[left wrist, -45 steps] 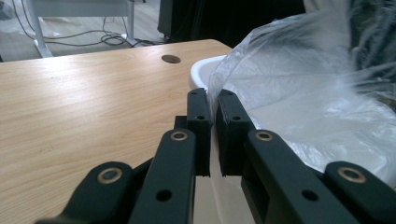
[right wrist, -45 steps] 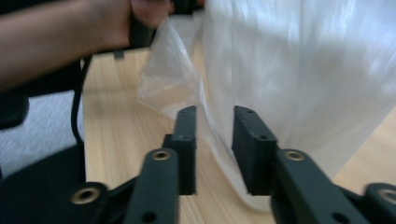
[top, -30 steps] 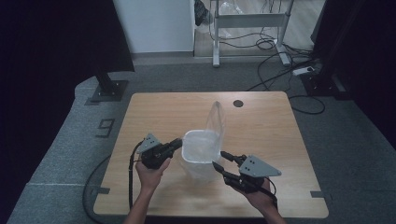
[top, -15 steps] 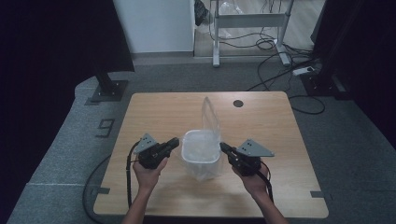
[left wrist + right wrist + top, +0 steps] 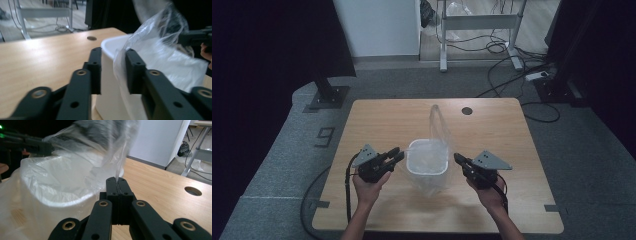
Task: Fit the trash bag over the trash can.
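Plastic bag [image 5: 75, 180] edge between right jaws

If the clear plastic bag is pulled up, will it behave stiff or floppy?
Probably floppy: the plastic bag crumples and sags over the white bin. It looks very light and thin. The right hand-held gripper pinches a fold, so it may stretch or slip.

bin [image 5: 427, 160] on the table [image 5: 377, 117], bag [image 5: 439, 122] in it, between left tongs [image 5: 395, 154] and right tongs [image 5: 458, 159].
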The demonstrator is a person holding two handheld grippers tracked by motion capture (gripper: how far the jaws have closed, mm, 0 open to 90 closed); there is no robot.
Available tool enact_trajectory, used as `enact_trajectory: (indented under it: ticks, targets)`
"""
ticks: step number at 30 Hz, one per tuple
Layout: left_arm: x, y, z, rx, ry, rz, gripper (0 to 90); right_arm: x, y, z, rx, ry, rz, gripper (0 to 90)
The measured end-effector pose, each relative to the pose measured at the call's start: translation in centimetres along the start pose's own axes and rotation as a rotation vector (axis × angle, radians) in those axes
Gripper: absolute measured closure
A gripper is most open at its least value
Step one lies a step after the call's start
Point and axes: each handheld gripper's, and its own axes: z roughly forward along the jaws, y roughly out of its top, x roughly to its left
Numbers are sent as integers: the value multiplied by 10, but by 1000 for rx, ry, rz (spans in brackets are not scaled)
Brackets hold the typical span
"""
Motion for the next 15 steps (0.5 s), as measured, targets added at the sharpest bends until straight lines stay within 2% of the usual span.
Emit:
enact_trajectory:
  ticks: [4, 6, 9, 12, 15]
  targets:
    - [-7, 16, 3, -5, -16, 45, 562, 3, 3, 2, -2, 10, -15, 887]
    - [-11, 23, 5, 4, -22, 66, 492, 4, 5, 2, -3, 16, -22, 888]
    - [-15, 34, 12, 22, -36, 92, 434, 6, 7, 3, -5, 22, -36, 888]
    - [-15, 44, 24, 48, -54, 109, 422, 7, 9, 2, -7, 27, -45, 888]
    - [-13, 52, 40, 88, -94, 116, 419, 7, 11, 1, -9, 32, -48, 888]
